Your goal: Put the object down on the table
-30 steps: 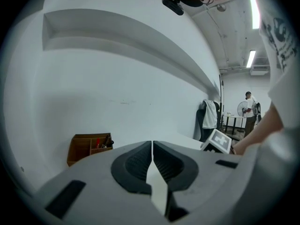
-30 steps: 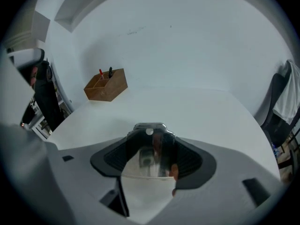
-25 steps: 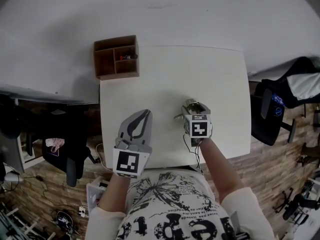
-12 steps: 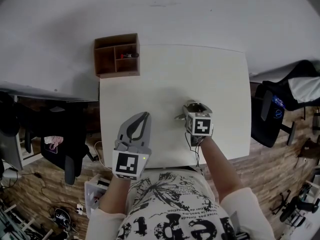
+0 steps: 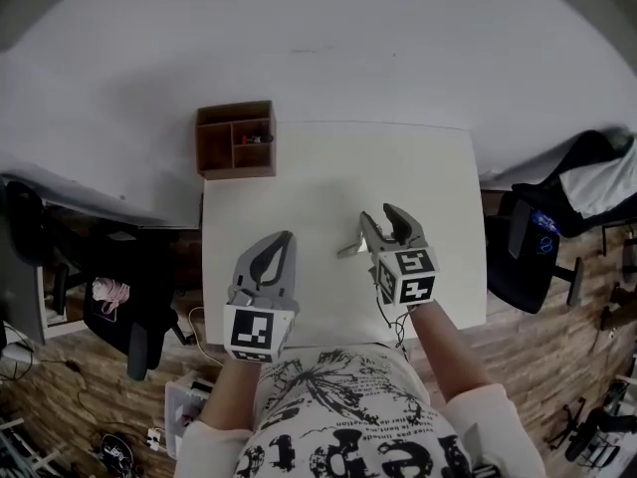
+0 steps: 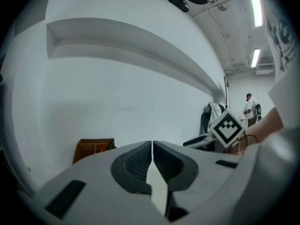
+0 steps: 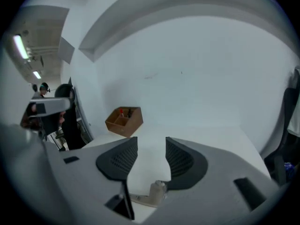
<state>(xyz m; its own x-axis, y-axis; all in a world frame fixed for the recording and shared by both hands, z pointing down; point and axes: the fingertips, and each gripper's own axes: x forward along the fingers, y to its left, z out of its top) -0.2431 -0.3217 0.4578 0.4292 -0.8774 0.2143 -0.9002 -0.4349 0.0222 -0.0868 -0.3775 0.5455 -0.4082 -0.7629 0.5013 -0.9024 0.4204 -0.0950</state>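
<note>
Object (image 5: 348, 249) lies on worktop (image 5: 328, 167), about 8 o'clock off right hand-held gripper (image 5: 380, 217) tips, long axis roughly 1-to-7. Its jaws stand apart, just been closing, nothing between. Left hand-held gripper (image 5: 282, 239) is closed, empty, farther off.

Soft even light, ceiling tubes (image 6: 255, 6) glaring, with fisheye bending and dark corners.
</note>
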